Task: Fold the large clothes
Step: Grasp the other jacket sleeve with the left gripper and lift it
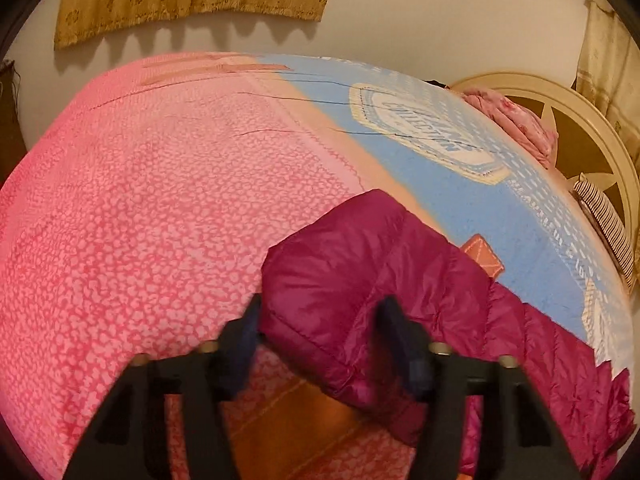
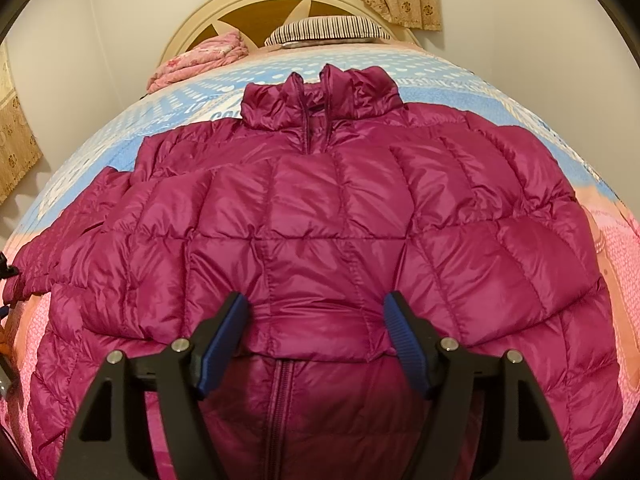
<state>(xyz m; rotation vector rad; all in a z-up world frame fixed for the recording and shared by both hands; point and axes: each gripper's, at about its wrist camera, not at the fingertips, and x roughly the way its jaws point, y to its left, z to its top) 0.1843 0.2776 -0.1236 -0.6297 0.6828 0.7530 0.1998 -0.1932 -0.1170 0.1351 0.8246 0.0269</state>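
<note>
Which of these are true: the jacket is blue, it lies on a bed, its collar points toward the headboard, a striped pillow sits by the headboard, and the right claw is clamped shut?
1. The jacket is blue. False: it is magenta.
2. It lies on a bed. True.
3. Its collar points toward the headboard. True.
4. A striped pillow sits by the headboard. True.
5. The right claw is clamped shut. False: its jaws stand apart over the jacket's front.
6. The left claw is far from the jacket. False: a padded part of it lies between the jaws.
</note>
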